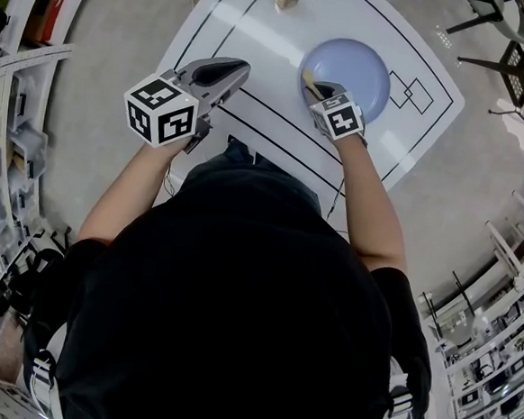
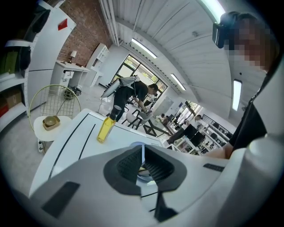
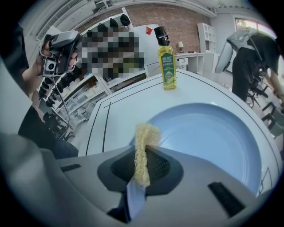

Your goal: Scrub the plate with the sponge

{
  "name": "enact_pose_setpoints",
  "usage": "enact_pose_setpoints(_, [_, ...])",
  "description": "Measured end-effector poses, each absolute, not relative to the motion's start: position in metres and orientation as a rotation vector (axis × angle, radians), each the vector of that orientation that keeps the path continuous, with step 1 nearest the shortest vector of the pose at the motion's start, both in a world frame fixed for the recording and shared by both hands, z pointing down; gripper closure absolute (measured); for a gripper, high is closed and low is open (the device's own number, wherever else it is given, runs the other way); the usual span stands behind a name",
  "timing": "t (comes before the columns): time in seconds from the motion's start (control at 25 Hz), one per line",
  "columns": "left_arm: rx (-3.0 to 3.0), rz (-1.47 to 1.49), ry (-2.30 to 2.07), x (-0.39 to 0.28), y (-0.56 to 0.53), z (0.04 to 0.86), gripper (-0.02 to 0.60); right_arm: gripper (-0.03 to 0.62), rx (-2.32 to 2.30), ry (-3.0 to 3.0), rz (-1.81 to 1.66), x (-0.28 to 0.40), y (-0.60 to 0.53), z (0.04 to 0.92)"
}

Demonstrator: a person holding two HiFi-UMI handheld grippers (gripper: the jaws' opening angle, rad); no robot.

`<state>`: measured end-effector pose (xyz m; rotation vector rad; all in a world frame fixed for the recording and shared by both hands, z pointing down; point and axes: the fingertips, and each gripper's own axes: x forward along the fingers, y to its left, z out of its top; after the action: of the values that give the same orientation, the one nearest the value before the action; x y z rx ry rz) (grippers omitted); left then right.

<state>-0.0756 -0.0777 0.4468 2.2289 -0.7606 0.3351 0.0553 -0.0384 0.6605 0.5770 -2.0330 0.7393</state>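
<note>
**Presently: sponge clamped at the plate's near rim, scrub step in hand**

1. Right gripper (image 3: 142, 166). The jaws are closed on the sponge (image 3: 143, 146), a thin yellow fibrous pad held edge-on, its top standing proud of the jaws. In the head view this gripper hangs over the plate's near-left rim. Whether the sponge touches the plate cannot be told.

2. Left gripper (image 2: 142, 153). The jaws are together with nothing between them. It is held raised over the near-left part of the surface, well apart from the plate and taking no part.

3. Plate (image 3: 213, 137). Pale blue, round, shallow and empty, it lies flat directly ahead of the right gripper. No soiling shows.

4. Surface (image 1: 258, 32). White, ruled with black outline lines, with small box outlines just right of the plate.

5. Bottle (image 3: 167, 66). It holds yellow liquid under a dark cap and stands upright toward the far edge, well apart from the plate.

6. Person (image 3: 253, 57). Bent over, beyond the surface.

**Step, as judged:** the scrub is at or near its start, with the sponge brought to the rim. The next move calls for pressing the sponge onto the plate's floor and sweeping it across. Nothing pins the plate, so the pressure should stay moderate, or the idle left gripper could steady the rim.

**Writing:** the bottle's label is green and yellow, with print too small to read. The gripper cubes bear black-and-white square marker patterns, no words. Plate and sponge carry none.
</note>
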Motion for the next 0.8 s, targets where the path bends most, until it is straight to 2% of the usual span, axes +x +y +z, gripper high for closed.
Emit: enact_pose_setpoints(0.8, [2.212,0.348,-0.76,-0.078,-0.079,0.454,0.557,0.556,0.604,-2.04,0.694,0.057,-0.095,0.657])
